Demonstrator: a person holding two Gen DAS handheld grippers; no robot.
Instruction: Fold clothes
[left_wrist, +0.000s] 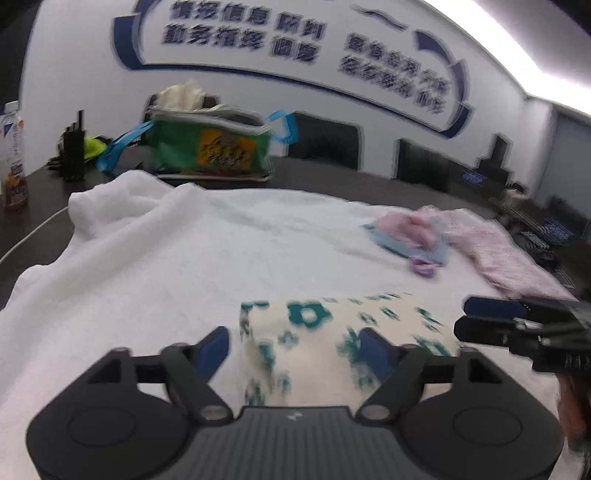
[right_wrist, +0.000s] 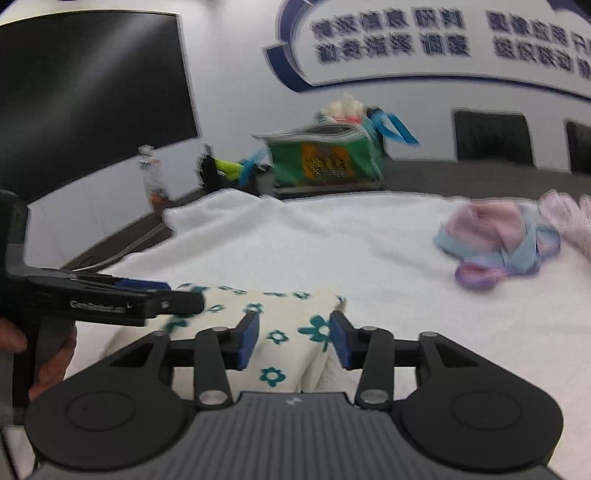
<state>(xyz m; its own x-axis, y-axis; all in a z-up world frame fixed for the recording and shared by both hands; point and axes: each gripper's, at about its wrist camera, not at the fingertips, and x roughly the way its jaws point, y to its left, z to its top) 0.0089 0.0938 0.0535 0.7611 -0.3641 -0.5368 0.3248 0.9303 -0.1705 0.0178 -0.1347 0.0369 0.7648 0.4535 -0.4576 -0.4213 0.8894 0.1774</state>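
A folded cream garment with teal flowers (left_wrist: 317, 350) lies on the white towel (left_wrist: 184, 251) right in front of both grippers. My left gripper (left_wrist: 297, 350) is open, its blue pads on either side of the garment's left part. My right gripper (right_wrist: 293, 338) is open over the garment's right end (right_wrist: 280, 332). In the left wrist view the right gripper (left_wrist: 517, 325) comes in from the right. In the right wrist view the left gripper (right_wrist: 147, 295) comes in from the left.
A crumpled pink and light-blue garment (left_wrist: 410, 232) and a pink cloth (left_wrist: 491, 247) lie at the far right of the towel. A green bag (left_wrist: 210, 147) with cloth in it, a black radio (left_wrist: 74, 147) and a bottle (left_wrist: 13, 158) stand on the dark table behind.
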